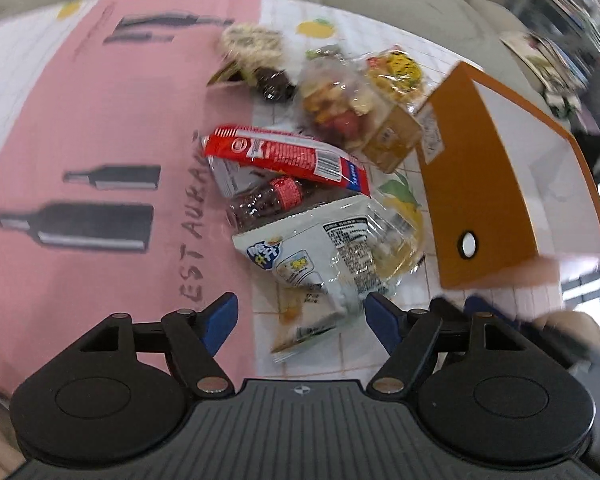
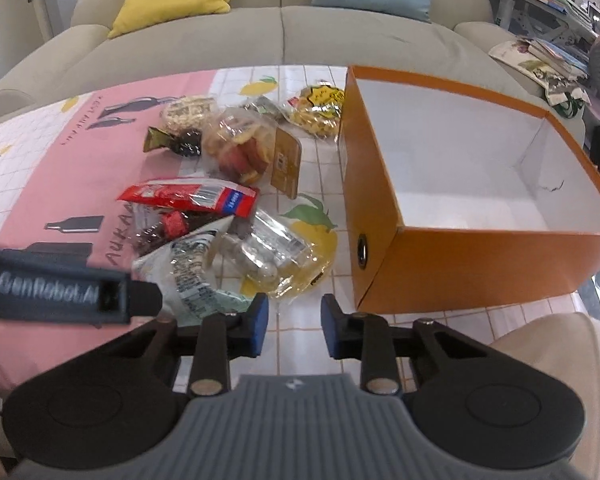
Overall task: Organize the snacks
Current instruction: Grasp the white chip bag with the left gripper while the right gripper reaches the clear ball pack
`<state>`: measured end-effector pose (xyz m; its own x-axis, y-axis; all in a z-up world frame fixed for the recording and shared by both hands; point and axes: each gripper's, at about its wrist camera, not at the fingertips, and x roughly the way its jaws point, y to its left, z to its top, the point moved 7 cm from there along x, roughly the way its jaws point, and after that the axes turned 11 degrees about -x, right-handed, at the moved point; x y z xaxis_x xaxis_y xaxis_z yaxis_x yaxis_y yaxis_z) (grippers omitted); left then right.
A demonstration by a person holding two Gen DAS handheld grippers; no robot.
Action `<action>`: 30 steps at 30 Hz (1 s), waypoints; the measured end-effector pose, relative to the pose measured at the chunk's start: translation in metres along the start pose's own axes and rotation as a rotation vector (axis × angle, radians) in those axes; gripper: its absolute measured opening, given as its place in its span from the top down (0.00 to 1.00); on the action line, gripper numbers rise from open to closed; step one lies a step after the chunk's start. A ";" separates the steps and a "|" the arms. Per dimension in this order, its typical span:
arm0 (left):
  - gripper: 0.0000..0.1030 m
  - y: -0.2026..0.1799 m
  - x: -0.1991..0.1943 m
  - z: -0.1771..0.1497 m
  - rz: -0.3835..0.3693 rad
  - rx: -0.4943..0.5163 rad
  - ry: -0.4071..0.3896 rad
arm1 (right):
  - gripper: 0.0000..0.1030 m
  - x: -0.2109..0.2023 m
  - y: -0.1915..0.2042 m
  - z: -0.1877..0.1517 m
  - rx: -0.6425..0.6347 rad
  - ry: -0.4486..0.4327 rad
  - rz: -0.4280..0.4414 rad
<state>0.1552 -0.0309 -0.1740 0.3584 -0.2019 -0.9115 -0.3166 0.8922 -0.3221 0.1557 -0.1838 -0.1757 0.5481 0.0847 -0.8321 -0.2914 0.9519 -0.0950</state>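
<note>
While the snacks lie heaped in the middle of the tabletop (image 2: 300, 344), none has gone into the open orange cardboard box with a white inside (image 2: 452, 168), which stands empty at the right of the right wrist view, just beside the pile.

The left hand-held gripper (image 1: 302, 320) hangs above the near end of the heap with its blue pads well apart, the white-and-pale-green crinkly snack bag (image 1: 312, 248) lying below the gap but not pinched. It should, I judge, drop squarely over one packet only and close on the bag's body, not a loose corner.

The right hand-held gripper (image 2: 294, 326) has its pads drawn close, a narrow gap left and nothing between them; it needs to spread before any grasp.

The left view is smeared by motion, so labels are unreadable. The red plastic wrapper (image 1: 284, 156) covers part of a dark bottle-shaped packet, and the left hand-held gripper's body cuts across the lower left of the right wrist view.
</note>
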 end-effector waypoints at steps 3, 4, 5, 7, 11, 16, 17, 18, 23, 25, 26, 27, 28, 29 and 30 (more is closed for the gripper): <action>0.17 -0.002 0.008 0.000 -0.001 -0.045 0.006 | 0.78 0.007 -0.003 -0.005 0.028 0.027 0.001; 0.16 -0.002 0.011 0.000 -0.003 -0.059 0.006 | 0.78 0.010 -0.005 -0.006 0.039 0.036 -0.005; 0.16 -0.003 0.013 0.000 -0.005 -0.074 0.011 | 0.78 0.012 -0.007 -0.007 0.053 0.042 -0.009; 0.15 -0.005 0.020 -0.001 -0.011 -0.095 0.033 | 0.79 0.014 -0.011 -0.008 0.083 0.038 -0.013; 0.15 -0.015 0.033 -0.001 -0.025 -0.116 0.064 | 0.79 0.016 -0.014 -0.009 0.113 0.025 -0.015; 0.15 -0.016 0.043 0.004 0.012 -0.187 0.065 | 0.77 0.019 -0.013 -0.008 0.146 0.013 0.055; 0.15 -0.015 0.044 0.005 0.009 -0.214 0.070 | 0.77 0.019 -0.014 -0.008 0.154 0.011 0.060; 0.15 -0.013 0.045 0.006 0.007 -0.240 0.074 | 0.76 0.019 -0.014 -0.008 0.155 0.009 0.060; 0.36 -0.004 0.045 0.008 0.010 -0.256 0.089 | 0.75 0.015 -0.003 -0.005 0.095 -0.010 0.068; 0.40 -0.001 0.043 0.004 0.020 -0.218 0.116 | 0.72 0.015 0.002 -0.004 0.075 -0.017 0.083; 0.40 0.002 0.040 0.002 0.023 -0.200 0.124 | 0.71 0.014 0.004 -0.003 0.069 -0.022 0.093; 0.40 0.006 0.038 0.000 0.032 -0.186 0.129 | 0.69 0.014 0.005 -0.002 0.063 -0.025 0.095; 0.41 0.012 0.035 -0.002 0.049 -0.176 0.134 | 0.67 0.014 0.006 -0.001 0.057 -0.028 0.095; 0.40 0.018 0.033 -0.003 0.064 -0.167 0.135 | 0.67 0.013 0.007 -0.001 0.050 -0.032 0.097; 0.40 0.024 0.030 -0.004 0.083 -0.163 0.129 | 0.66 0.013 0.009 0.000 0.044 -0.036 0.105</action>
<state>0.1552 -0.0168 -0.2106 0.2131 -0.1901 -0.9584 -0.4821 0.8327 -0.2724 0.1598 -0.1740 -0.1874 0.5444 0.1943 -0.8160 -0.3145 0.9491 0.0161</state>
